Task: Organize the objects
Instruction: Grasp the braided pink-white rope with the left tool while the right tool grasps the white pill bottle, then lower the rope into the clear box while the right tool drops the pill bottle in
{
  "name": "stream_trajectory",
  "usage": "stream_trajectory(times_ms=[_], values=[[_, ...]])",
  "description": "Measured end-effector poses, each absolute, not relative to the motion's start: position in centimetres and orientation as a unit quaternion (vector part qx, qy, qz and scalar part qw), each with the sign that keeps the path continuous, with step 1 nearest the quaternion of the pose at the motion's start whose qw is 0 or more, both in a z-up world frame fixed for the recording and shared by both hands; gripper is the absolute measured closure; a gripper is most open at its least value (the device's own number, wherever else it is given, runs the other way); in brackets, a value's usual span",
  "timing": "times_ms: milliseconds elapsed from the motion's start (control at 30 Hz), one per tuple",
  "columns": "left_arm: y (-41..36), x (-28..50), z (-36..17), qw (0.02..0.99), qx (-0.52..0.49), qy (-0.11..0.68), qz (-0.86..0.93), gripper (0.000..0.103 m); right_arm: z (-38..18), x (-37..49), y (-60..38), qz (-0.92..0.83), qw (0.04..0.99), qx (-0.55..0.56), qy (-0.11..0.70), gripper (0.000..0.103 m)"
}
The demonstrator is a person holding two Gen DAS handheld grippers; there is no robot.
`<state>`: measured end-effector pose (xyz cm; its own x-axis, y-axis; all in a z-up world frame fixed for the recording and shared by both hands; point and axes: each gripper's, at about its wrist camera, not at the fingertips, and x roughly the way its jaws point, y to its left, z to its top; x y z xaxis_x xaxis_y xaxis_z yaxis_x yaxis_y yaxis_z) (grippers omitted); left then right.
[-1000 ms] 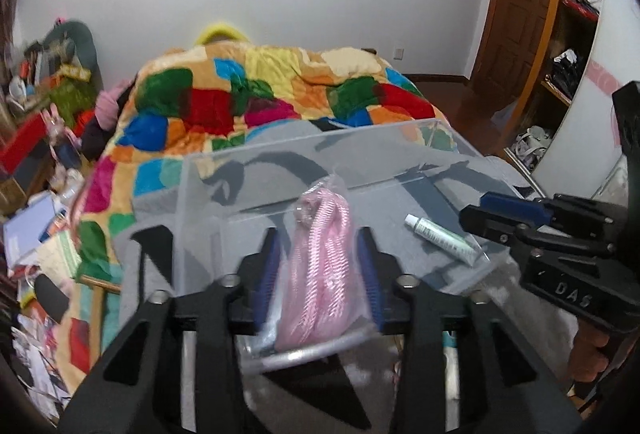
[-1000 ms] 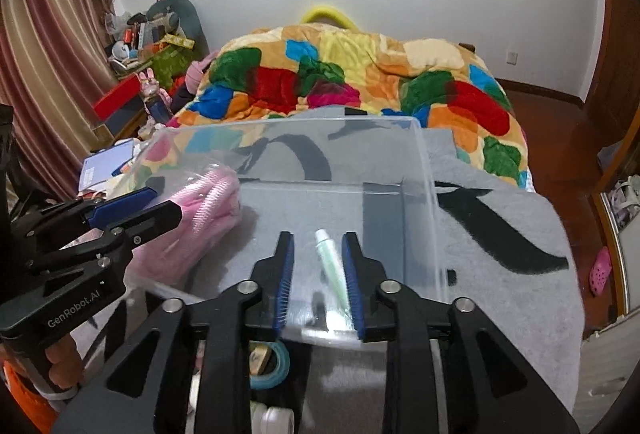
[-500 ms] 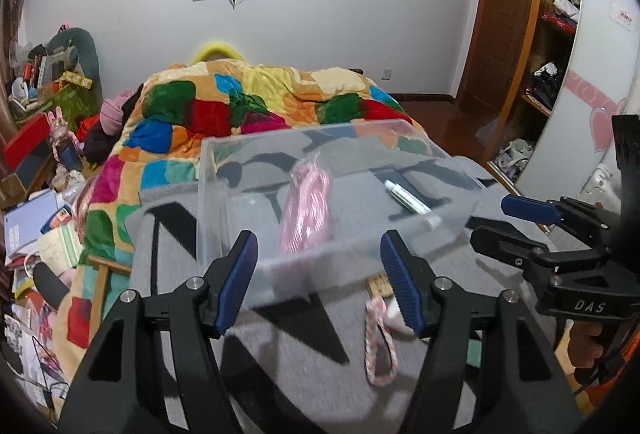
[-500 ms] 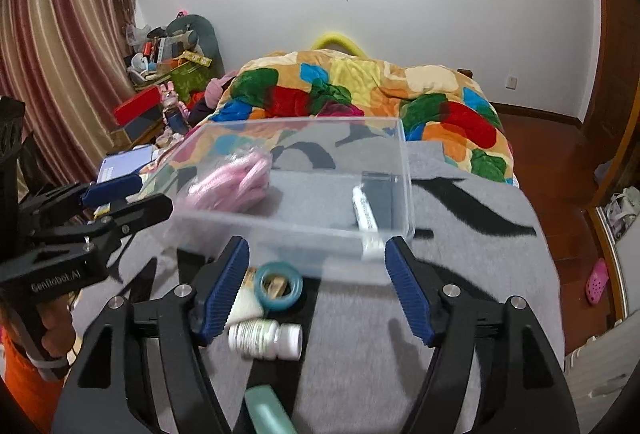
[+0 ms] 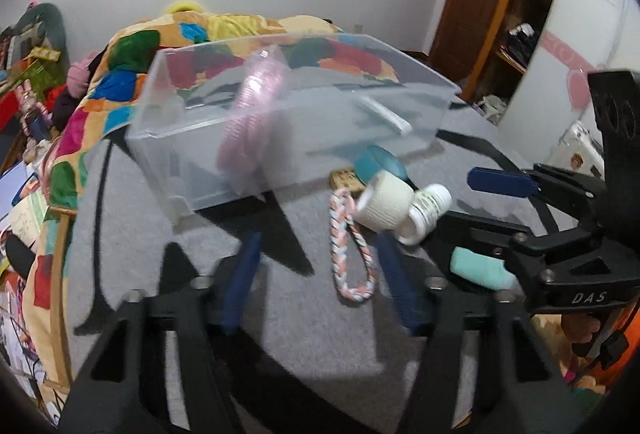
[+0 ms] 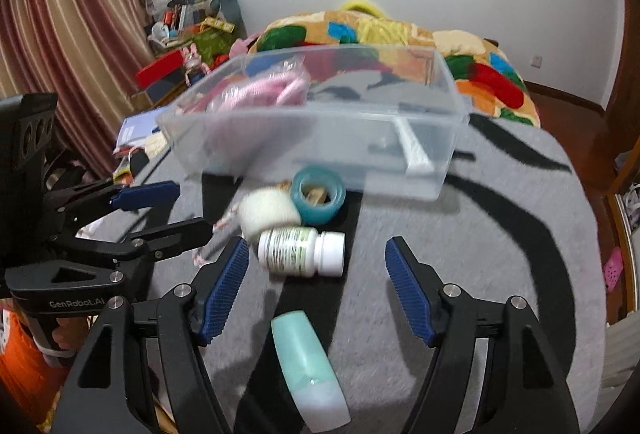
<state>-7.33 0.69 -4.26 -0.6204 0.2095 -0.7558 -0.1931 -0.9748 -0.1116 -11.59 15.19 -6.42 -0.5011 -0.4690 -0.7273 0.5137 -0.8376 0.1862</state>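
A clear plastic bin (image 5: 192, 150) (image 6: 320, 138) stands on a grey blanket and holds a pink bagged cord (image 5: 252, 114) (image 6: 260, 90) and a small white tube (image 5: 390, 116) (image 6: 416, 148). In front of it lie a braided rope loop (image 5: 352, 246), a white roll (image 5: 384, 204) (image 6: 268, 212), a teal tape ring (image 6: 318, 196), a white pill bottle (image 6: 302, 252) (image 5: 426, 208) and a mint tube (image 6: 308, 366) (image 5: 478, 268). My left gripper (image 5: 320, 274) is open and empty, near the rope. My right gripper (image 6: 318, 290) is open and empty, around the pill bottle and mint tube.
The grey blanket with black stripes (image 6: 500, 254) covers the surface. A bed with a patchwork quilt (image 6: 480, 74) lies behind the bin. Clutter and curtains (image 6: 80, 34) are at the left; a wooden door and shelves (image 5: 500, 14) at the right.
Both grippers let go of their items in the bin, opened wide and pulled back and down toward the loose objects in front of the bin.
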Motion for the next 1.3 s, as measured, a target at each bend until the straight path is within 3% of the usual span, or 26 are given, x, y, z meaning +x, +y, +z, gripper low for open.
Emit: stream_trajectory(times_ms=[233, 300, 333, 400, 933, 1300], values=[[2.0, -8.1, -5.5, 0.132, -0.436, -0.008, 0.890, 0.088, -7.1, -11.7, 14.3, -0.860, 0.296, 0.415, 0.036, 0.036], [1.9, -8.3, -5.7, 0.134, -0.437, -0.014, 0.889, 0.097, -7.3, -11.7, 13.8, -0.860, 0.296, 0.414, 0.043, 0.042], [1.8, -8.2, -5.6, 0.133, -0.435, -0.016, 0.891, 0.097, -7.4, -11.7, 13.6, -0.859, 0.296, 0.415, 0.047, 0.051], [1.5, -8.0, -5.5, 0.130, -0.429, -0.023, 0.894, 0.097, -7.6, -11.7, 13.4, -0.857, 0.298, 0.418, 0.048, 0.056], [-1.1, -6.1, 0.4, 0.113, -0.348, -0.060, 0.929, 0.098, -4.3, -10.0, 15.3, -0.881, 0.296, 0.367, 0.022, 0.056], [-1.0, -9.3, 3.4, 0.110, -0.322, -0.052, 0.939, 0.098, -0.2, -11.7, 15.4, -0.904, 0.281, 0.321, 0.014, 0.056]])
